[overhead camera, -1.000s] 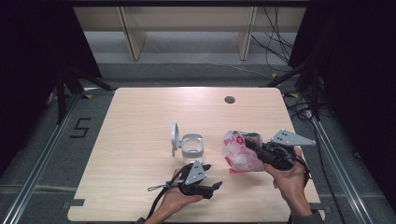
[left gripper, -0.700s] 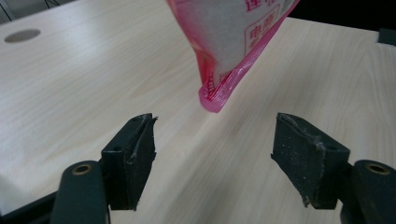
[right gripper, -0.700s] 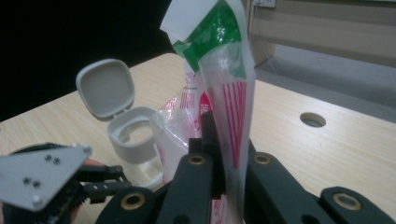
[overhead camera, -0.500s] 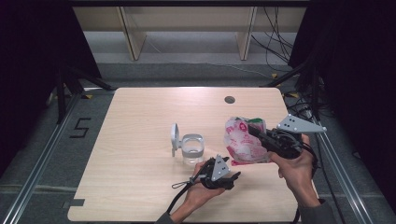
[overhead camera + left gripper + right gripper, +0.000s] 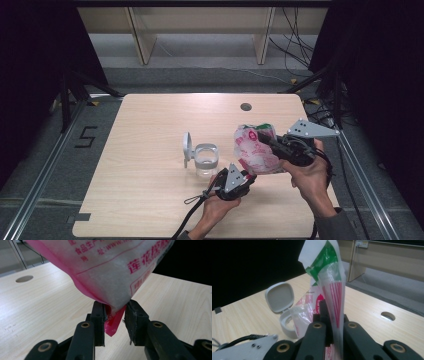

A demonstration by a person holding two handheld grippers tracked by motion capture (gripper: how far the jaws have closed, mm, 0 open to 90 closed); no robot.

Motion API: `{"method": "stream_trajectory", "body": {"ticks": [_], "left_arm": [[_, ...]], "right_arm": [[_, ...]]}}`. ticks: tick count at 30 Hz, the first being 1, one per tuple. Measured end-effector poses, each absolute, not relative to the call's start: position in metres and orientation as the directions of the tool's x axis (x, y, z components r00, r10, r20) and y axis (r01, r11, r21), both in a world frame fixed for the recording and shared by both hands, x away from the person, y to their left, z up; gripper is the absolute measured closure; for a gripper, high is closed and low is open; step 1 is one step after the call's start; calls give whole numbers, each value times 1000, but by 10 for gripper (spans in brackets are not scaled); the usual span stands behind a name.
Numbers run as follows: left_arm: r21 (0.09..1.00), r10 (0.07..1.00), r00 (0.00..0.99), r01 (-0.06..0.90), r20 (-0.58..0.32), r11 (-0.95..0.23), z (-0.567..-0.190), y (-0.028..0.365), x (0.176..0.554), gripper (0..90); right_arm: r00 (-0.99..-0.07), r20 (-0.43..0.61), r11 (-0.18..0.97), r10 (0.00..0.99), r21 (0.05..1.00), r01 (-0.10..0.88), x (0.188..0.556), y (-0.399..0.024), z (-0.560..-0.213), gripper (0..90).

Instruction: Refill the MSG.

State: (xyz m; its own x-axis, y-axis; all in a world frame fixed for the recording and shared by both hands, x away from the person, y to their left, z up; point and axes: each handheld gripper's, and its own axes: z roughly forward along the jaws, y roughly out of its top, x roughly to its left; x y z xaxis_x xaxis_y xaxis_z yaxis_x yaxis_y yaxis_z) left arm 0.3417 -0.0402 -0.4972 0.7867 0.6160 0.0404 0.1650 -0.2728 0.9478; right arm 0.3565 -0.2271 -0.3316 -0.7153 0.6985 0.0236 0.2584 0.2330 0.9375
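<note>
A pink-and-white plastic bag (image 5: pixel 255 147) with a green top hangs above the table, right of a clear jar (image 5: pixel 205 160) whose grey lid (image 5: pixel 186 146) stands flipped open. My right gripper (image 5: pixel 266 141) is shut on the bag's upper edge; in the right gripper view the film (image 5: pixel 332 277) is pinched between the jaws of that gripper (image 5: pixel 332 312). My left gripper (image 5: pixel 248 177) sits below the bag. Its jaws have just been closing, and in the left gripper view the bag's pink bottom corner (image 5: pixel 112 322) sits between the pads of the gripper (image 5: pixel 115 307), touched on both sides.
The light wooden table (image 5: pixel 150 125) has a round cable hole (image 5: pixel 245 106) at the back. The jar (image 5: pixel 287 325) and its lid (image 5: pixel 280 297) stand just left of the bag in the right gripper view. Dark frames and cables flank the table.
My right gripper has lifted the bag off the table. My left gripper has moved right, under the bag, and its jaws have closed around the bottom corner.
</note>
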Motion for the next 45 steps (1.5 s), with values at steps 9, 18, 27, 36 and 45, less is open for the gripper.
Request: {"method": "stream_trajectory", "body": {"ticks": [9,18,27,36,45], "left_arm": [[938,678,720,116,146,-325,-490,-43,337,636],[952,707,696,117,123,-281,-487,-42,333,724],[972,709,704,139,36,-187,-490,-46,334,728],[981,744,668,142,4,-133,-493,-44,341,731],[986,751,660,126,-2,-108,-494,-42,343,734]], "right_arm": [[-709,17,228,705,941,249,353,-217,-317,900],[-717,-5,241,698,943,228,356,-211,-312,900],[-723,-13,251,691,942,223,366,-206,-308,900],[-729,-17,266,685,937,228,379,-185,-306,900],[-749,-42,310,661,925,222,390,-161,-307,900]]}}
